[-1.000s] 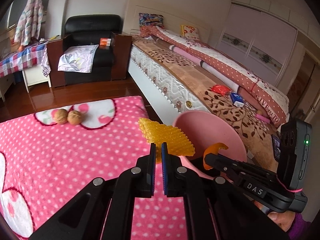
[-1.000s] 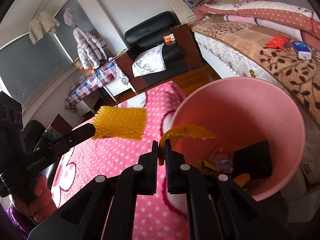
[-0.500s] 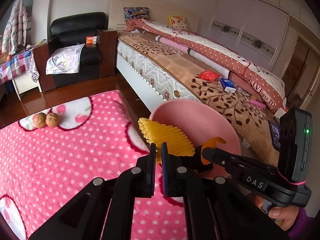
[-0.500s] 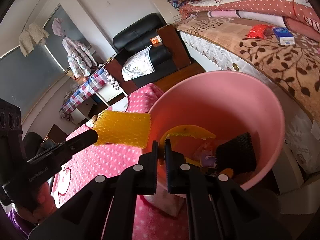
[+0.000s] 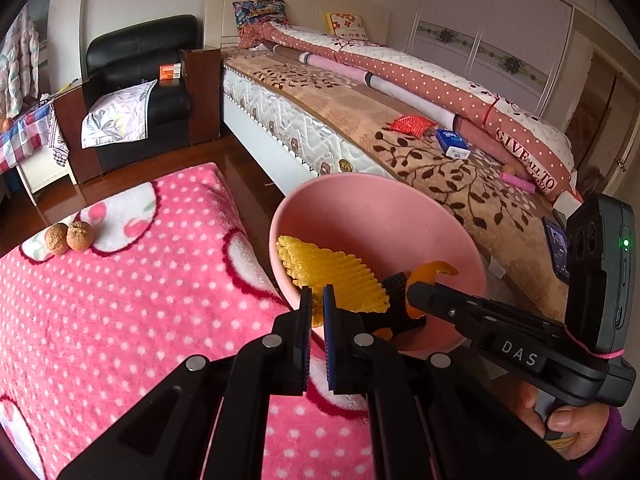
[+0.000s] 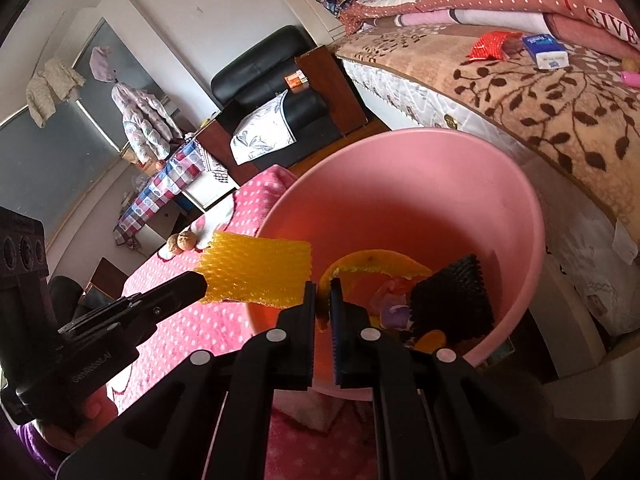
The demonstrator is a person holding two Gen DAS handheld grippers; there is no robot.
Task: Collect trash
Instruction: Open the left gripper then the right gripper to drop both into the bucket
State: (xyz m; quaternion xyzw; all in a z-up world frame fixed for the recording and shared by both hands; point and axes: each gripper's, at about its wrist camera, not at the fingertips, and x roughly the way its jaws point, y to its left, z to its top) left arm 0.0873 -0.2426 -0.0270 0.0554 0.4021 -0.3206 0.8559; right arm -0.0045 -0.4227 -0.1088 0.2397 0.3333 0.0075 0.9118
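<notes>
Two hand-held grippers were in use. The left hand-held gripper (image 5: pixel 317 308) was clamped on one yellow foam net (image 5: pixel 328 272), held over the near rim of the single pink bin (image 5: pixel 372 200). The right hand-held gripper (image 6: pixel 323 304) was clamped on one orange peel (image 6: pixel 372 260), held inside the bin mouth. One black foam net (image 6: pixel 452 300) and a few small scraps lay at the bin bottom. Two walnuts (image 5: pixel 69 237) sat touching each other on the pink polka-dot blanket (image 5: pixel 120 312) covering the bench, well apart from the bin
</notes>
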